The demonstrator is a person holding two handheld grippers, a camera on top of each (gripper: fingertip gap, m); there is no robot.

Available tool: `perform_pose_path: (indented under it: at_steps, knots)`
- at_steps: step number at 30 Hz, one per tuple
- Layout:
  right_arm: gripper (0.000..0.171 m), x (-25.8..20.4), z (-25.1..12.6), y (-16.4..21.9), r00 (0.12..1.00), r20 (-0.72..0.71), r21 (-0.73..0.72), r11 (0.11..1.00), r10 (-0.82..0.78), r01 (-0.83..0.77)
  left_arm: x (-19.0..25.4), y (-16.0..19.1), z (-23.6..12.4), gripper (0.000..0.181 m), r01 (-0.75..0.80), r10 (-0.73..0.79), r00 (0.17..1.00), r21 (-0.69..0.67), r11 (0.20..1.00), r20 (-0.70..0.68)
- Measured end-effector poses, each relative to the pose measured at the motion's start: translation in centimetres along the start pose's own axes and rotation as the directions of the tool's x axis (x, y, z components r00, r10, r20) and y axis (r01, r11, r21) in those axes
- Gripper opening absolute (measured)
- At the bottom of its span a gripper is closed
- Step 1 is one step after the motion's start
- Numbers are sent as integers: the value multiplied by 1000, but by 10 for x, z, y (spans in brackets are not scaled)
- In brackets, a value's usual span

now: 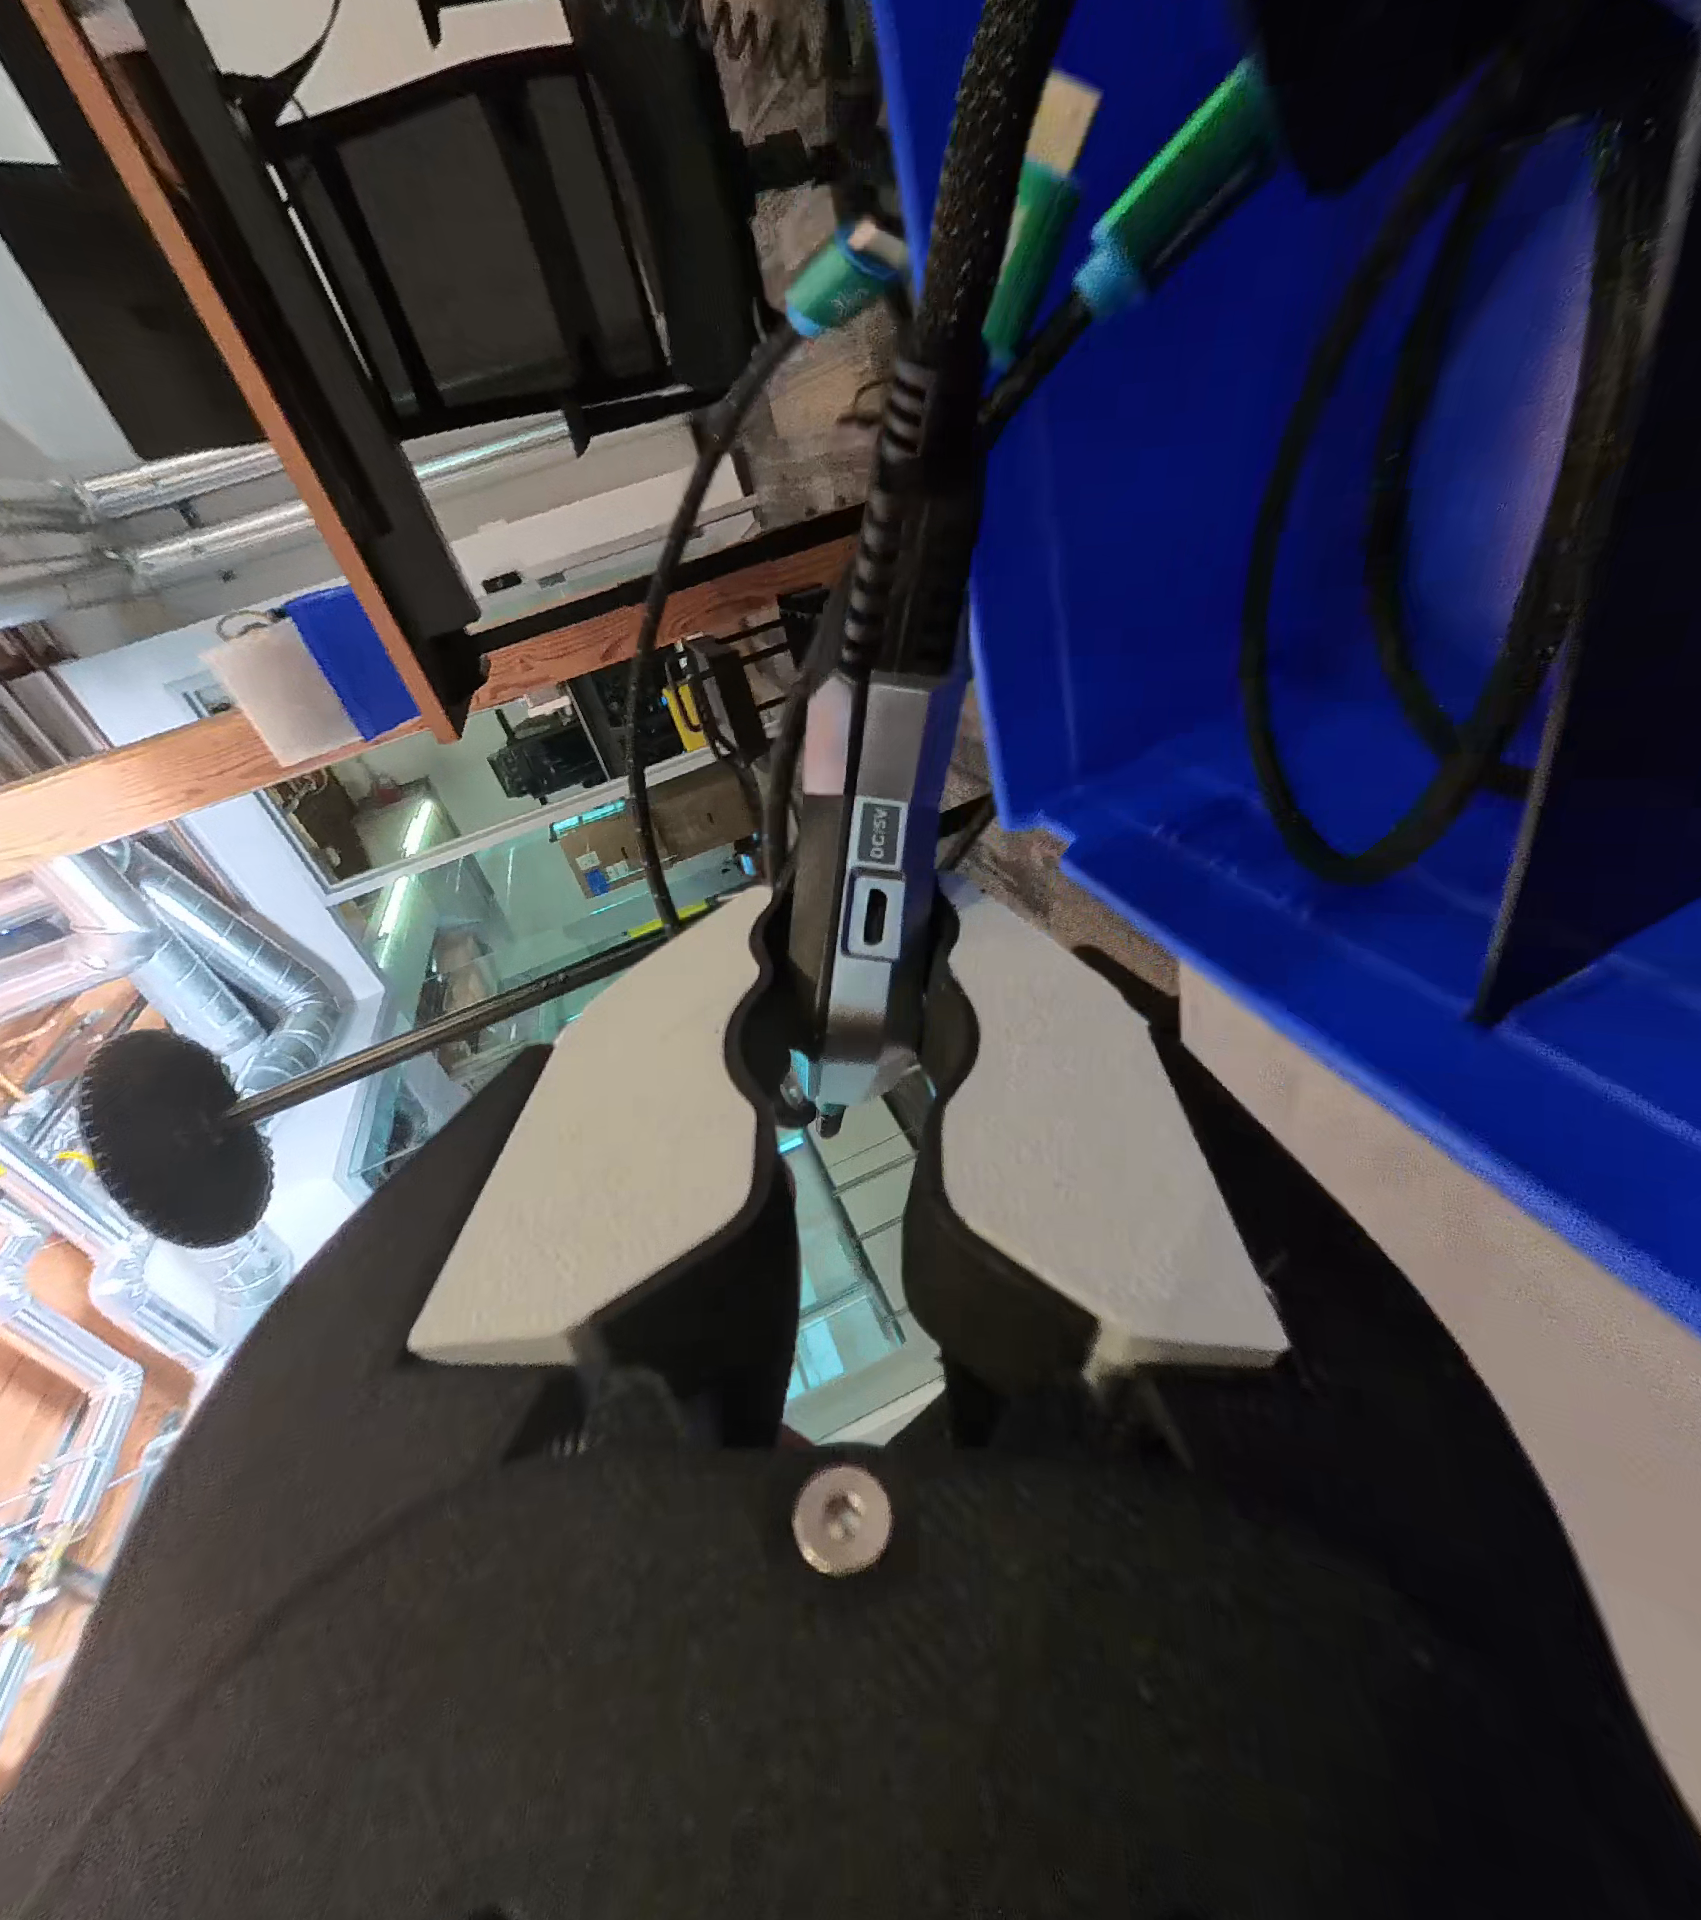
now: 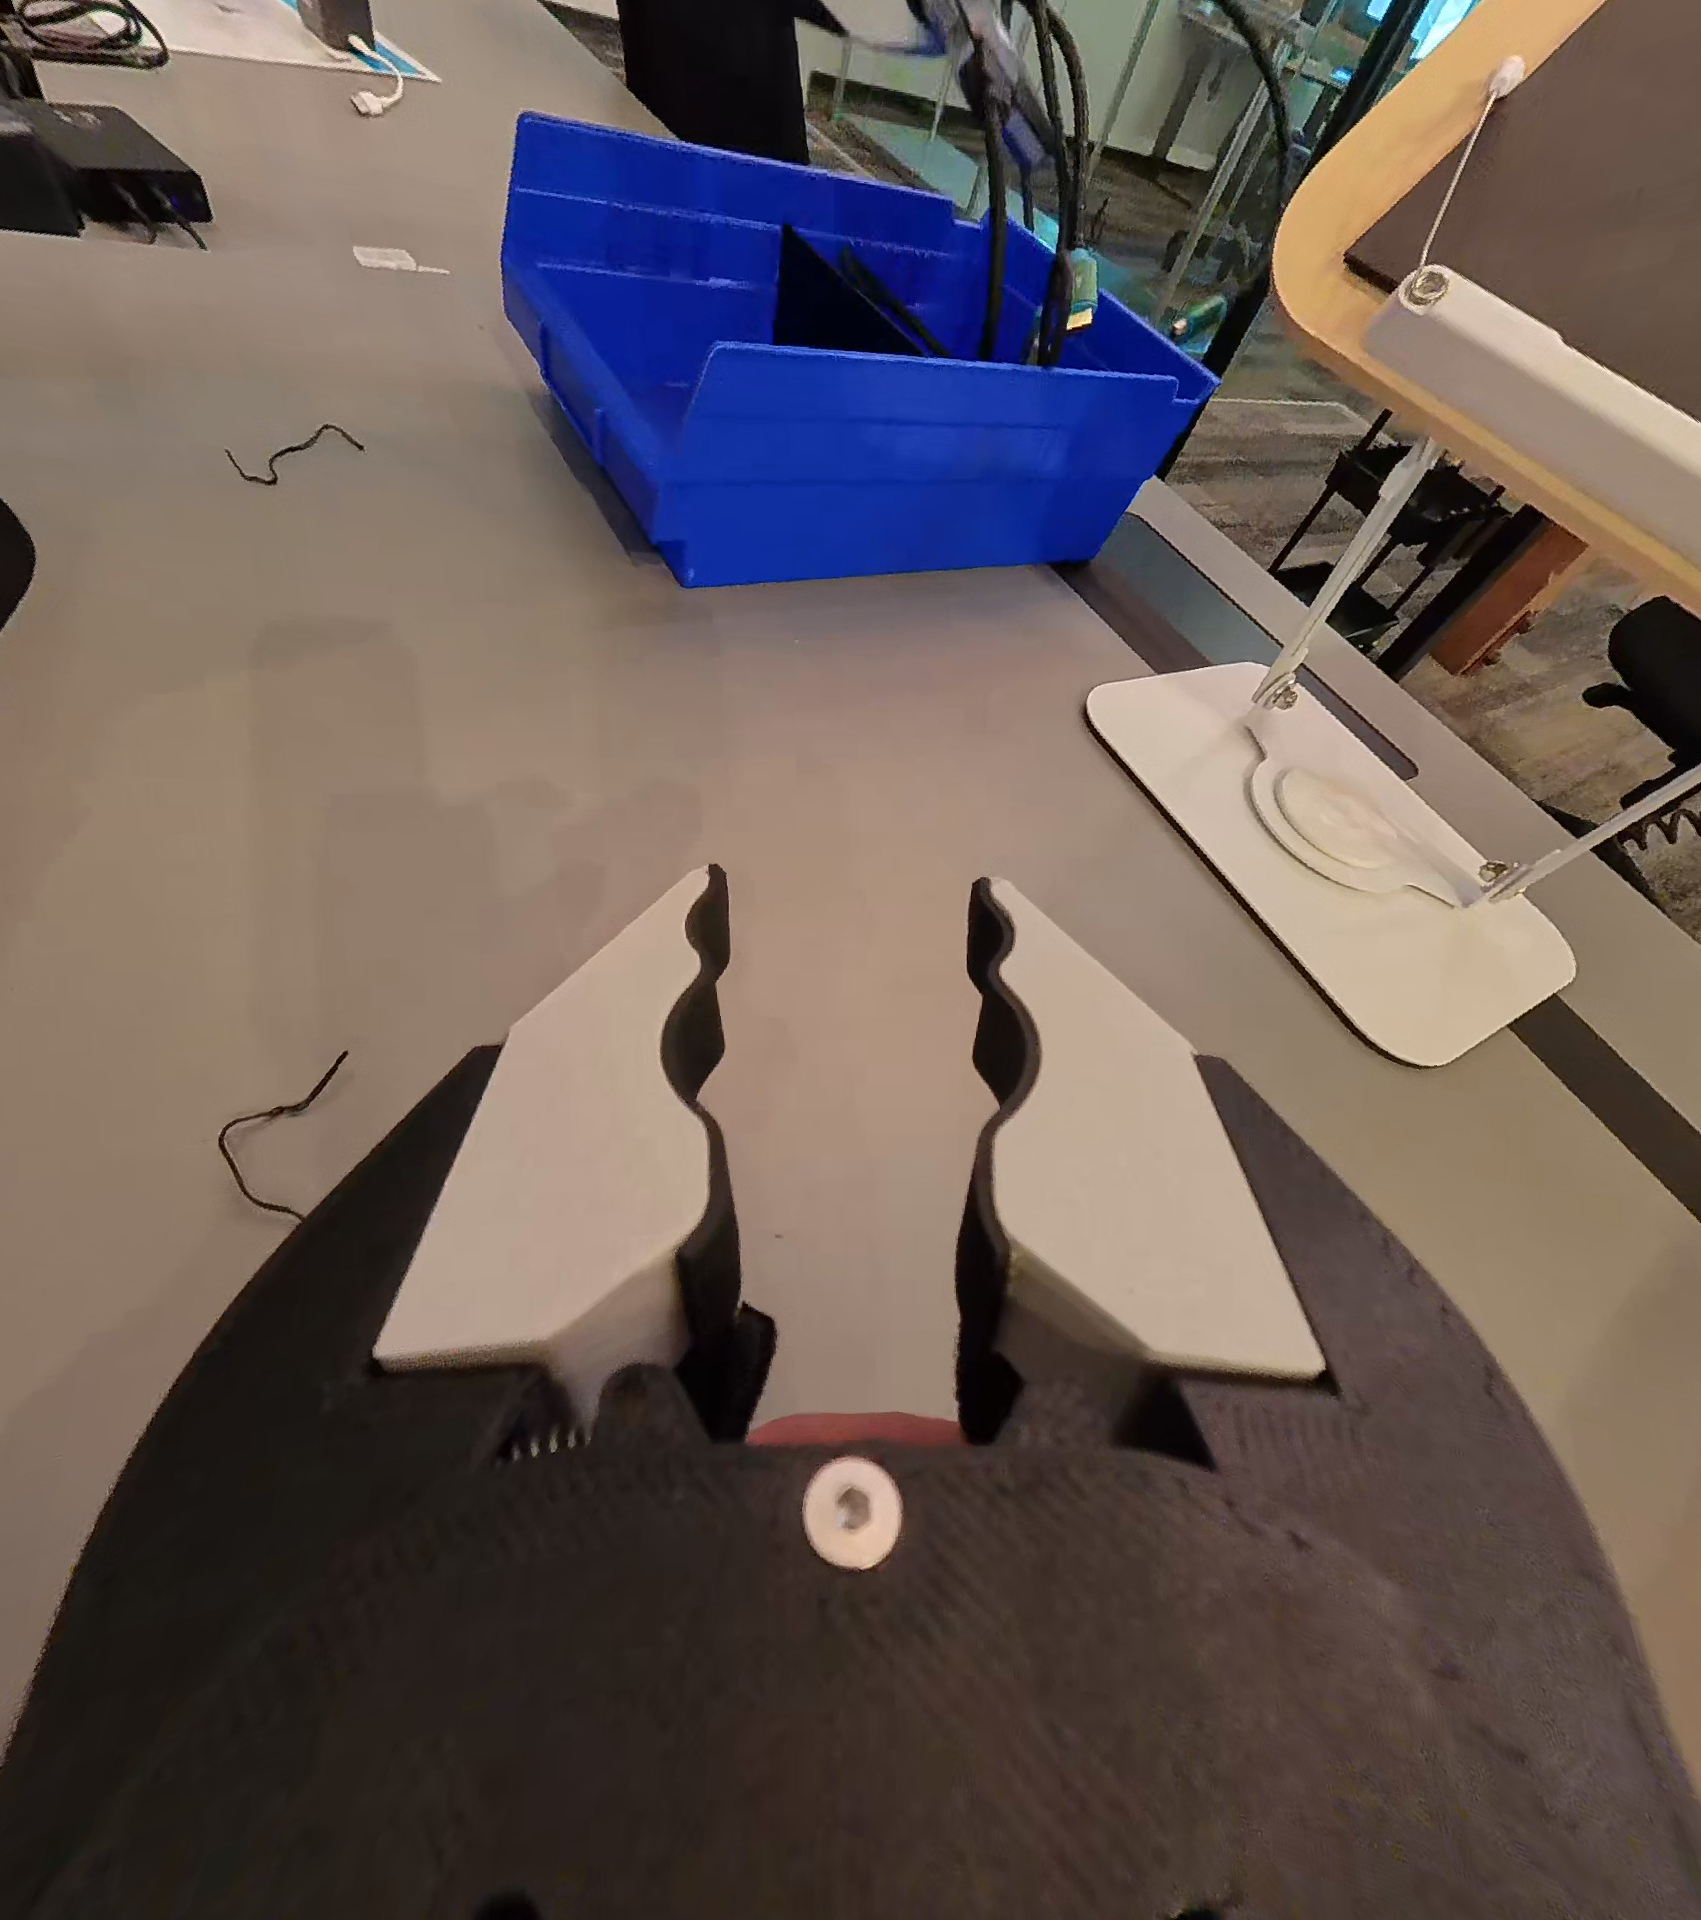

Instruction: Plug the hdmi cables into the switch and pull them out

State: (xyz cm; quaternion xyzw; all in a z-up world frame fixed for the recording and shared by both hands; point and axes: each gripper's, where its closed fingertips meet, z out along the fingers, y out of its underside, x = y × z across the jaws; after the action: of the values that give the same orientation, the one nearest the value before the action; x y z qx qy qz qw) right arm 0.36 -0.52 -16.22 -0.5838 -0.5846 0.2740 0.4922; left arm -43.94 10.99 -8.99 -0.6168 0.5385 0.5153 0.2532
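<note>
Left hand-held gripper [image 1: 851,997] clamped on switch [image 1: 861,883]: light, rigid, slick metal; hold flat faces. Cables [image 1: 960,260] stiff; grasp green plugs [image 1: 1163,218]. Right hand-held gripper [image 2: 846,997] partly open, empty.

My right tool [image 2: 846,914] hangs over the grey bench [image 2: 410,727] with its jaws parted and nothing between them. At twelve o'clock sits the blue bin [image 2: 877,488], black cables [image 2: 997,239] rising out of it. At two o'clock stands a white lamp base [image 2: 1345,904].
</note>
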Motion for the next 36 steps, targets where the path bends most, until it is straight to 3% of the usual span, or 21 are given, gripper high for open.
perform_pose_path:
  at_steps: [4,12,15,21,27,32,36]
  knots:
    - [44,0,-2,0,1000,-2,7,1000,3,-3,-21,17,-15,22,20,-19,998,-29,999,54]
    - [44,3,-6,-5,1000,-10,21,1000,5,-4,-51,44,-41,21,347,-348,937,-23,937,-37]
    - [44,3,-8,-7,1000,-13,29,1000,8,-7,-73,55,-52,22,412,-412,911,-17,911,-13]
    - [48,6,-11,-12,1000,-25,51,999,14,-13,-117,83,-84,21,458,-453,883,-7,889,121]
    - [55,18,-20,-23,997,-70,79,997,32,-27,-164,105,-144,22,525,-510,801,39,850,313]
    - [60,25,-33,-54,995,-91,153,988,42,-28,-197,95,-203,22,514,-490,745,77,854,452]
    - [57,28,-48,-104,996,-79,262,965,48,-26,-213,52,-241,22,455,-437,737,100,885,515]
